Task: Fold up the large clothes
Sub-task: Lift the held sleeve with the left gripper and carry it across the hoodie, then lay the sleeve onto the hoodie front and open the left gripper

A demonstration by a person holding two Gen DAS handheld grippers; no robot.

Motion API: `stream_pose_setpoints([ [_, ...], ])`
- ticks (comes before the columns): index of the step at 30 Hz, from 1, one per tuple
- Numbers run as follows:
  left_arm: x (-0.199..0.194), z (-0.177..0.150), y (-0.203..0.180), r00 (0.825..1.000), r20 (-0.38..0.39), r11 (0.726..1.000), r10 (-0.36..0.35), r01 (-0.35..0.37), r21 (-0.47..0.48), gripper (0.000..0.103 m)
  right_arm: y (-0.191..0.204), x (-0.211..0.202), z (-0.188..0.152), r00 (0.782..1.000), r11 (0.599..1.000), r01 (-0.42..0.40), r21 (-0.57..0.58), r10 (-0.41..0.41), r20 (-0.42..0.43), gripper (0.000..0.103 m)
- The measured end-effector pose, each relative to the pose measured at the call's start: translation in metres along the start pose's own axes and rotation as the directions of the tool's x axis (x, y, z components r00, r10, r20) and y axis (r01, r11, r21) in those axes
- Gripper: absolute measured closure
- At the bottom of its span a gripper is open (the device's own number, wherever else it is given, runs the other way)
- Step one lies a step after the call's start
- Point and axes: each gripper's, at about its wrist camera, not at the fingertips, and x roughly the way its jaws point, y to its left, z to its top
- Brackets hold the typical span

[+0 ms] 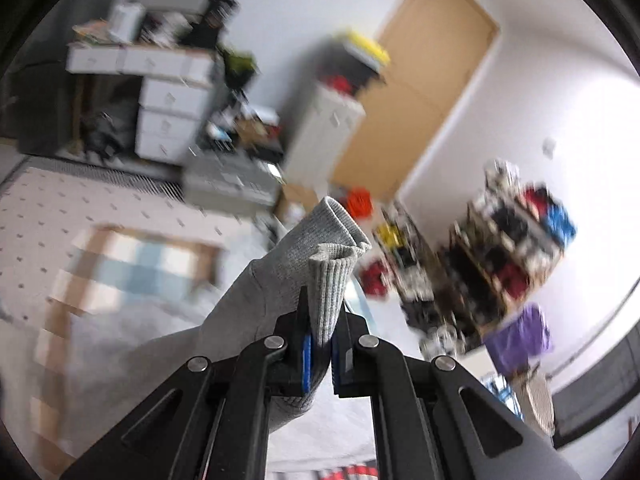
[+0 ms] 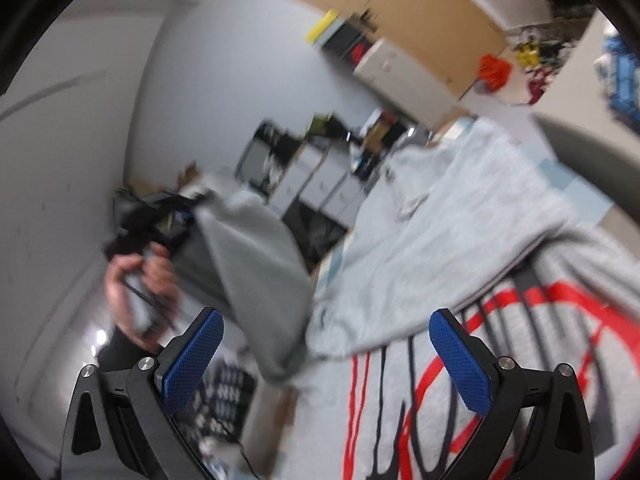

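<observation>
Left wrist: left gripper [image 1: 320,350] clamping grey cuff [image 1: 332,280]

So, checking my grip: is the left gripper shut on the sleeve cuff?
Shut: the left gripper pinches the ribbed grey cuff between its blue pads.

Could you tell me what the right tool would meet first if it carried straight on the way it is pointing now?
Probably the grey sweatshirt: the open right tool points at its folded edge with nothing between, though blur makes depth uncertain.
</observation>
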Motion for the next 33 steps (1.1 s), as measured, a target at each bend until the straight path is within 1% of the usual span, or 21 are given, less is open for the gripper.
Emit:
stream_pose_setpoints([
  [2,0.047,-0.02,-0.02,0.996,-0.079,1.0,-0.029,0.029,0.005,0.101,-0.006,-0.021,0.011,0.996,1.0,0.005,0.007,-0.006,0.087,0.0],
  [4,0.08,-0.038,-0.039,0.989,-0.143,0.999,-0.041,0.043,0.011,0.101,-0.009,-0.039,0.02,0.983,1.0,0.025,-0.005,-0.023,0.18,0.0],
  [7,0.139,-0.075,-0.06,0.964,-0.257,0.998,-0.062,0.066,0.009,0.101,-0.013,-0.054,0.029,0.959,0.996,0.078,-0.035,-0.065,0.277,0.0],
  [12,0.173,-0.124,-0.088,0.929,-0.368,0.994,-0.047,0.078,0.071,0.101,-0.031,-0.057,0.039,0.961,0.998,0.043,0.044,-0.053,0.273,0.0],
  [13,0.174,-0.125,-0.093,0.922,-0.384,0.995,-0.047,0.078,0.066,0.101,-0.034,-0.056,0.04,0.964,0.998,0.036,0.052,-0.048,0.263,0.0],
  [15,0.178,-0.13,-0.097,0.899,-0.435,0.996,-0.05,0.079,0.049,0.101,-0.037,-0.054,0.042,0.968,0.998,0.021,0.065,-0.037,0.249,0.0],
  [16,0.176,-0.136,-0.091,0.886,-0.463,0.997,-0.033,0.063,0.05,0.101,-0.037,-0.054,0.042,0.969,0.997,0.011,0.071,-0.028,0.244,0.0],
  [19,0.174,-0.135,-0.089,0.855,-0.515,0.996,-0.059,0.082,0.022,0.098,-0.037,-0.053,0.044,0.971,0.997,-0.001,0.072,-0.016,0.238,0.0],
  [20,0.165,-0.137,-0.085,0.834,-0.545,0.993,-0.082,0.112,0.022,0.095,-0.036,-0.055,0.043,0.971,0.997,-0.005,0.072,-0.012,0.24,0.0],
  [21,0.169,-0.137,-0.096,0.819,-0.565,0.991,-0.099,0.135,0.022,0.082,-0.035,-0.055,0.043,0.97,0.997,-0.004,0.073,-0.014,0.244,0.0],
  [22,0.164,-0.138,-0.098,0.793,-0.596,0.985,-0.126,0.17,0.018,0.063,-0.036,-0.055,0.044,0.969,0.997,-0.003,0.075,-0.015,0.246,0.0],
  [23,0.152,-0.139,-0.096,0.757,-0.629,0.973,-0.177,0.23,0.002,0.057,-0.037,-0.056,0.042,0.969,0.997,-0.006,0.078,-0.014,0.247,0.0],
  [24,0.145,-0.138,-0.099,0.717,-0.656,0.952,-0.236,0.306,-0.007,0.05,-0.037,-0.056,0.042,0.969,0.997,-0.007,0.082,-0.013,0.245,0.0],
  [25,0.142,-0.137,-0.098,0.679,-0.681,0.932,-0.274,0.363,-0.013,0.049,-0.038,-0.057,0.041,0.97,0.996,-0.006,0.085,-0.015,0.244,0.0],
  [26,0.134,-0.133,-0.095,0.642,-0.71,0.918,-0.289,0.397,-0.014,0.049,-0.038,-0.056,0.04,0.969,0.996,-0.003,0.086,-0.019,0.246,0.0],
  [28,0.113,-0.111,-0.079,0.674,-0.685,0.923,-0.275,0.385,0.008,0.048,-0.039,-0.056,0.039,0.967,0.996,0.013,0.092,-0.035,0.25,0.0],
  [29,0.099,-0.096,-0.066,0.701,-0.657,0.926,-0.278,0.376,0.01,0.047,-0.039,-0.056,0.038,0.967,0.995,0.015,0.095,-0.039,0.252,0.0],
  [30,0.09,-0.085,-0.056,0.718,-0.638,0.929,-0.28,0.37,0.009,0.035,-0.04,-0.056,0.038,0.967,0.995,0.017,0.098,-0.042,0.253,0.0],
  [31,0.081,-0.073,-0.043,0.741,-0.616,0.938,-0.266,0.347,0.012,0.025,-0.04,-0.056,0.037,0.967,0.995,0.02,0.099,-0.045,0.253,0.0],
  [32,0.067,-0.061,-0.023,0.776,-0.582,0.95,-0.244,0.311,0.017,0.024,-0.04,-0.056,0.037,0.967,0.995,0.023,0.101,-0.048,0.252,0.0],
  [33,0.055,-0.051,-0.002,0.803,-0.552,0.959,-0.224,0.283,0.023,0.024,-0.04,-0.055,0.037,0.967,0.995,0.023,0.102,-0.048,0.249,0.0],
])
